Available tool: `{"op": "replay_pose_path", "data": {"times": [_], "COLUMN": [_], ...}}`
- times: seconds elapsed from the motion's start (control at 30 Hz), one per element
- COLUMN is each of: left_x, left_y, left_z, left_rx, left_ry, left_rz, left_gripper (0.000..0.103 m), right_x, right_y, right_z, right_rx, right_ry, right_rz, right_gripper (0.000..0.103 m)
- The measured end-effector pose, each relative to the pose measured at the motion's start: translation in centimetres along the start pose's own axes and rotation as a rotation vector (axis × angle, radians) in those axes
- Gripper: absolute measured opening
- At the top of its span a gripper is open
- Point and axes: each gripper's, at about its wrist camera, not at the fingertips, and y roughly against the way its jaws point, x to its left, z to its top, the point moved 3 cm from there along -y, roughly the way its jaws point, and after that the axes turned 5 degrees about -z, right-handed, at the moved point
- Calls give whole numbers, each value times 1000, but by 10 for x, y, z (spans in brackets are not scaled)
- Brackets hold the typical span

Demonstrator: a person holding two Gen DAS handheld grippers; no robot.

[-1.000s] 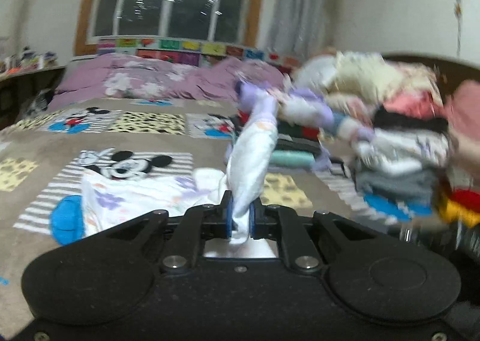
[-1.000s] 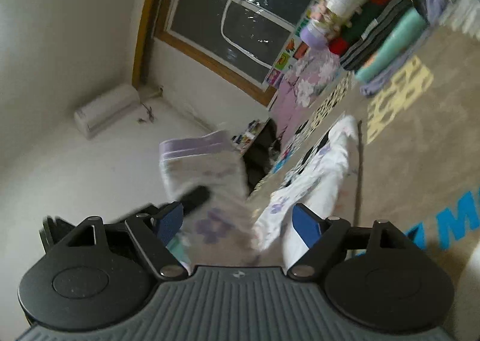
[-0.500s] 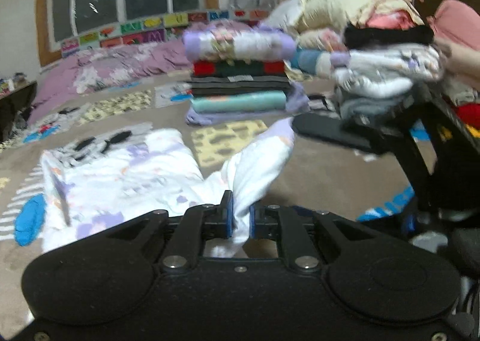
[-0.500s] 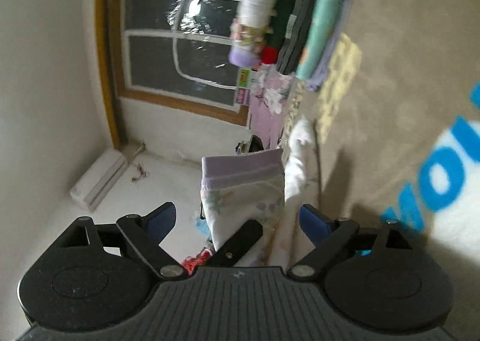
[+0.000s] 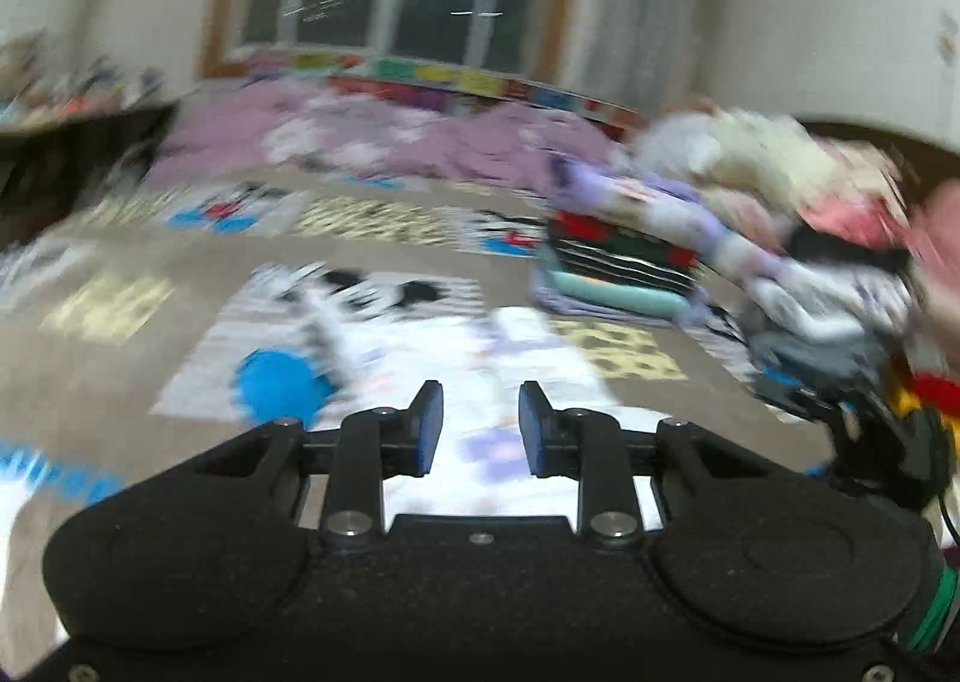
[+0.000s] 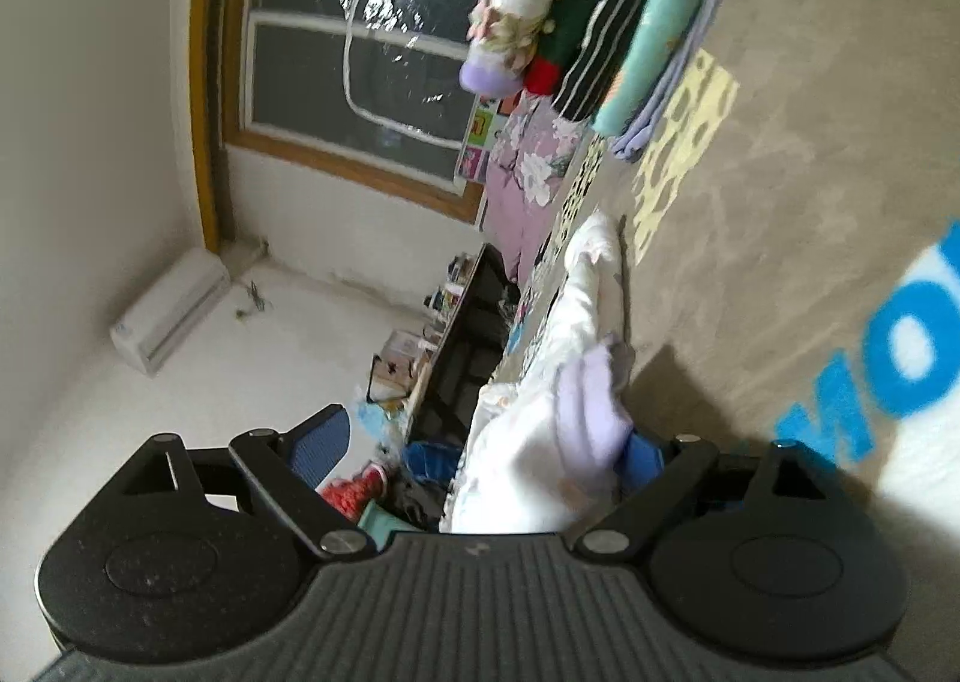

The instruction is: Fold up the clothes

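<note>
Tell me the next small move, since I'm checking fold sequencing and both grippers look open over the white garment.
Probably close the left gripper on the near edge of the white floral garment. Its jaws stand apart and empty just above the cloth, which lies spread on the blanket. The right gripper is open too, cloth lying loose between its fingers.

Open stretches of the brown cartoon-print bed blanket [image 5: 180,262] lie left of and beyond the white purple-flowered garment [image 5: 480,358] spread flat on it, offering free passage there. To the garment's right, a stack of folded clothes, lavender, red, striped black and teal [image 5: 618,268], rises as a barrier, with a taller heap of mixed folded laundry [image 5: 810,238] just beside it. Beyond the garment, rumpled purple floral bedding [image 5: 384,141] closes off the far edge. In the right wrist view, bare blanket runs clear between garment [image 6: 540,442] and stack [image 6: 606,33].
</note>
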Motion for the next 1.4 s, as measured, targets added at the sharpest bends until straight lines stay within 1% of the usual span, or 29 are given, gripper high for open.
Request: {"op": "replay_pose_path", "data": {"times": [0.1,0.13,0.2,0.23,0.27,0.33,0.4,0.5,0.57,0.6,0.67,0.73,0.83,0.9,0.97,1.07,1.13,1.2,1.27,1.4], "left_x": [23,29,34,34,34,34,35,40,39,38,36,32,29,30,36,53,62,64,57,36], "left_y": [2,-1,-7,-10,-12,-15,-18,-16,-18,-18,-20,-21,-24,-25,-22,-11,-7,-6,-8,-17], "left_z": [-18,-23,-35,-40,-44,-50,-55,-59,-59,-59,-59,-58,-60,-60,-57,-46,-42,-42,-43,-48], "left_rx": [23,37,70,87,100,117,131,142,143,143,140,139,145,149,130,70,51,47,59,99], "left_ry": [66,87,98,94,91,92,103,114,121,123,122,116,113,119,165,225,252,263,237,137], "left_rz": [43,54,48,50,49,34,16,-13,-30,-39,-59,-79,-95,-105,-116,-97,-79,-76,-84,-103], "left_gripper": [26,26,26,26,26,26,26,25,25,25,25,25,25,26,26,25,25,25,25,25], "right_x": [5,7,11,13,15,18,21,31,38,44,56,69,78,78,73,64,59,57,57,54], "right_y": [3,4,3,2,1,0,-2,-4,-5,-5,-5,-2,1,-1,-1,1,3,2,2,5], "right_z": [-4,-6,-13,-17,-20,-25,-24,-21,-19,-18,-13,-9,-2,3,6,11,14,14,13,13], "right_rx": [3,4,19,26,28,26,13,-3,-14,-18,-24,-43,-65,-63,-65,-81,-89,-92,-98,-98], "right_ry": [4,20,70,95,123,170,200,267,312,332,367,397,411,411,399,367,351,347,344,330], "right_rz": [-4,-23,-65,-87,-108,-143,-161,-171,-178,-164,-117,-80,-36,-34,-51,-70,-70,-67,-66,-64], "right_gripper": [91,91,90,89,85,74,44,25,19,16,14,14,14,14,14,14,14,14,14,14]}}
